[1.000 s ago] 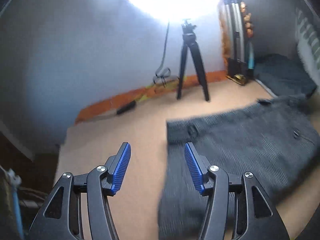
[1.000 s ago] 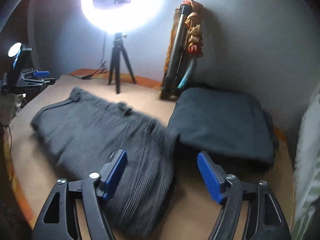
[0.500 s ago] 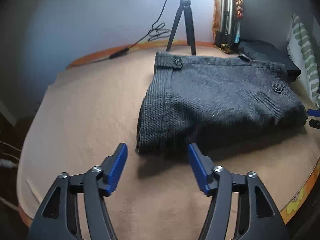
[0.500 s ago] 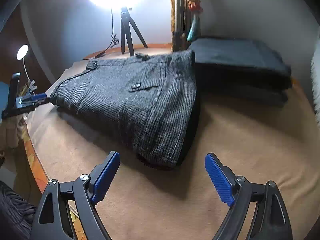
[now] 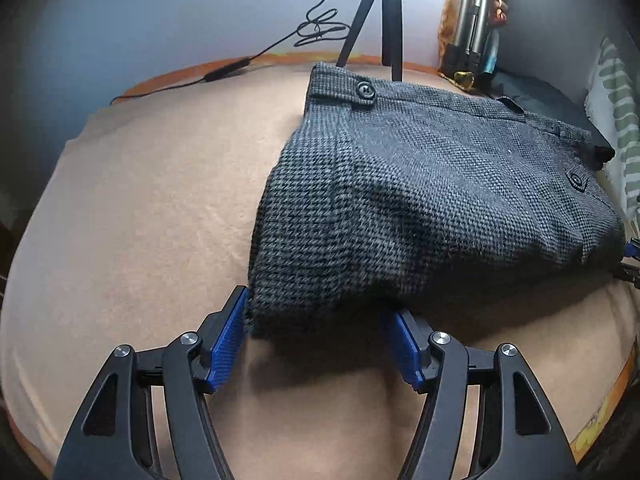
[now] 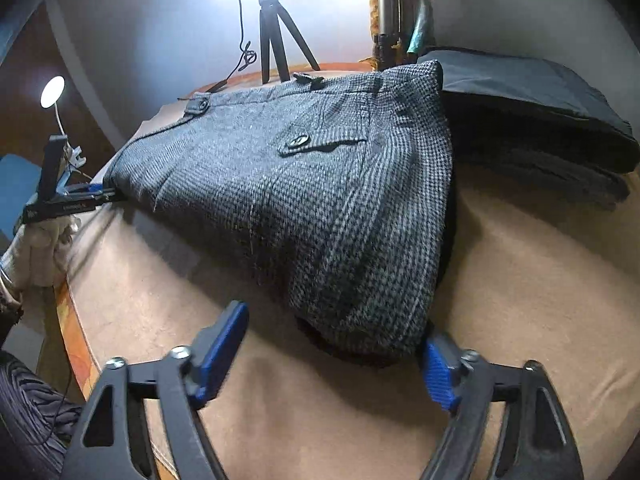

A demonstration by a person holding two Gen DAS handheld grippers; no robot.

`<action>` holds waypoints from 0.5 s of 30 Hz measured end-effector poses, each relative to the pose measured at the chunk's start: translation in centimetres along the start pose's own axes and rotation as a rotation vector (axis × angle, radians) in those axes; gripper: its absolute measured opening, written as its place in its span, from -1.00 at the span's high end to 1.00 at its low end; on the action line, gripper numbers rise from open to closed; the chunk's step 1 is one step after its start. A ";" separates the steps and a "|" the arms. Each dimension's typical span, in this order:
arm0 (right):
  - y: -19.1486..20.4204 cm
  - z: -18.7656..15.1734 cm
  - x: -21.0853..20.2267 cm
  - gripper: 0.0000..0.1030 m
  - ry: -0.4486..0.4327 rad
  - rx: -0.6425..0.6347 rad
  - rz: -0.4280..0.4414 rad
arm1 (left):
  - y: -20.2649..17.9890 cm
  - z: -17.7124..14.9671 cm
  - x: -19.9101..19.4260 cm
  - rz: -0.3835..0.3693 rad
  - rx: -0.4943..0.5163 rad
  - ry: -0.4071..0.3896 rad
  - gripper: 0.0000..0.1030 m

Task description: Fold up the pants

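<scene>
Grey houndstooth pants [image 5: 420, 184] lie folded into a thick bundle on the tan-covered table [image 5: 140, 208]. My left gripper [image 5: 316, 336] is open, low at the bundle's near left corner, which sits between its blue pads [image 5: 228, 340]. In the right wrist view the pants [image 6: 304, 184] show a buttoned back pocket. My right gripper [image 6: 332, 356] is open, with the bundle's near right corner between its fingers. The left gripper also shows in the right wrist view [image 6: 68, 204], at the bundle's far left edge.
A folded dark garment stack [image 6: 528, 120] lies right of the pants. A tripod [image 6: 276, 36] with a ring light, a cable [image 5: 256, 60] and a leaning folded stand [image 5: 472, 20] are at the back. A small lamp [image 6: 52, 92] stands left. The table's front edge [image 6: 76, 340] is near.
Both grippers have dropped low and moved in to the near edge of the folded pants; each now has a corner of the bundle between its open fingers.
</scene>
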State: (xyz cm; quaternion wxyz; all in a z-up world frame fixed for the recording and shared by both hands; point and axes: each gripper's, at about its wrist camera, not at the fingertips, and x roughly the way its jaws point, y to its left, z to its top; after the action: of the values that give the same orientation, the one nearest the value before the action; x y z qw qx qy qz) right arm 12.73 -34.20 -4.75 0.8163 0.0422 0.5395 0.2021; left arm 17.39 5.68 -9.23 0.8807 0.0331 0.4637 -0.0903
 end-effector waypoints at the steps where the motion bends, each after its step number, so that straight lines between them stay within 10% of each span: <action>1: -0.2 0.2 0.0 -0.32 -0.007 0.017 0.001 | -0.1 0.1 0.1 0.002 -0.001 -0.001 -0.26; 8: -1.7 1.3 -0.8 0.39 -0.060 0.130 0.100 | 0.9 1.4 0.0 -0.092 -0.092 -0.018 0.34; 15: -2.1 3.5 -3.9 0.66 -0.185 0.192 0.191 | 0.8 3.9 -2.2 -0.129 -0.125 -0.076 0.43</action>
State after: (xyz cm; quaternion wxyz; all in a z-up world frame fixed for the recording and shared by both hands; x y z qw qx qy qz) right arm 15.18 -37.02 -0.49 0.8318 0.1893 0.4725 0.2214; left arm 19.49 6.17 -5.23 0.8904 -0.0551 0.4358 -0.1190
